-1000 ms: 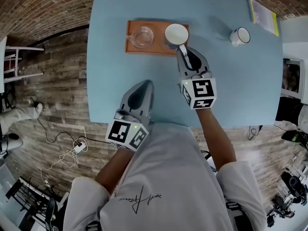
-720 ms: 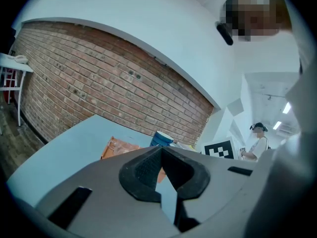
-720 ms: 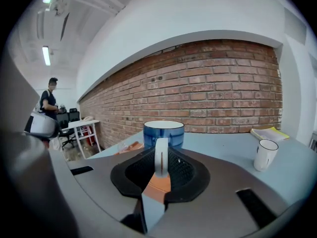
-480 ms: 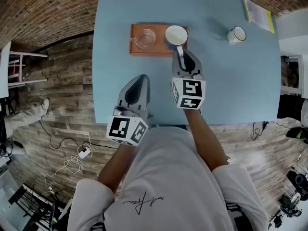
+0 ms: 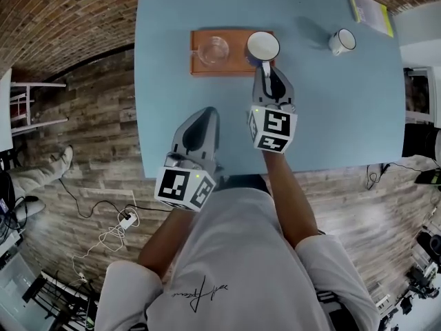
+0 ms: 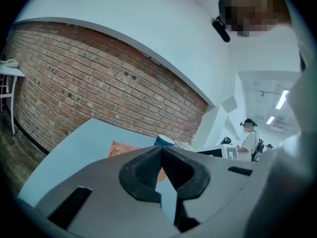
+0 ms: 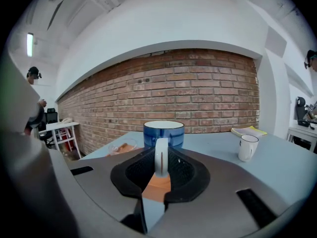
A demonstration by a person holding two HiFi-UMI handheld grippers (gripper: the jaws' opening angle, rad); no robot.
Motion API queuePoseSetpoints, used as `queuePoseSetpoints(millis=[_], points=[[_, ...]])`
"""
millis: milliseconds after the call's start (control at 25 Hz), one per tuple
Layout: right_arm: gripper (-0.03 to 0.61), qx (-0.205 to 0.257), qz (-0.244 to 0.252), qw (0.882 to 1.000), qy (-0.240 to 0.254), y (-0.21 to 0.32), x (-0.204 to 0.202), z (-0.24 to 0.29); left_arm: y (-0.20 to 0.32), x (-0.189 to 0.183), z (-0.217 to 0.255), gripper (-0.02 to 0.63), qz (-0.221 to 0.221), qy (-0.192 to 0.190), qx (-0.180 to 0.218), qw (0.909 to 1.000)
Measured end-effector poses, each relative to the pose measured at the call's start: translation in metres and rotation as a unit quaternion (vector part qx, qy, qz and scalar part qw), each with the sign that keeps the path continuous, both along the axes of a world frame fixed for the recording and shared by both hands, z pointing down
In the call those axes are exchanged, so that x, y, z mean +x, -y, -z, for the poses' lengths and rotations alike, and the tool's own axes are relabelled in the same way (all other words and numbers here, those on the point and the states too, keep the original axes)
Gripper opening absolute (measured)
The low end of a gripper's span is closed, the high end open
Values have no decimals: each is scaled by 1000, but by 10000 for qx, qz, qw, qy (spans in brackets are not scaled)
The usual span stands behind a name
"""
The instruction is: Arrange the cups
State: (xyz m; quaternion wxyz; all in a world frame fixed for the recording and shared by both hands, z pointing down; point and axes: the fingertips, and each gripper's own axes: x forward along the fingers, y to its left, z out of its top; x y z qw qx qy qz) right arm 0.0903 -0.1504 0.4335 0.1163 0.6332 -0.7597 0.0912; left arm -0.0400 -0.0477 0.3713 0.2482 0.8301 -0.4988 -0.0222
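right gripper [image 5: 267, 71] clamped on blue mug [image 5: 262, 45] handle at tray's [image 5: 234, 62] right end, left gripper [image 5: 207, 114] jaws together, empty, at table's [image 5: 331, 109] near edge

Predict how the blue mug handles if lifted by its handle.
Probably rigid and fairly heavy: the blue mug looks ceramic. Held only at its handle by the right gripper, it may swing or tilt. Likely breakable if dropped.
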Motion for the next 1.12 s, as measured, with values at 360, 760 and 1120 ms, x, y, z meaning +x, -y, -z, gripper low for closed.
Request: queuePoseSetpoints(millis=[360,760,1120], points=[[69,-24,-106,9997,-205,-1,-6,-19,-2,-2,-3,9,-188,-19,-90,9998],[69,109,-206,9997,-78,-2,-11,-29,-4,-2,-10,9,-304,34,-216,9993],[69,253,-331,9991,-124,-2,-14,-31,-4,-7,-17,9,-320,22,-286,9991]])
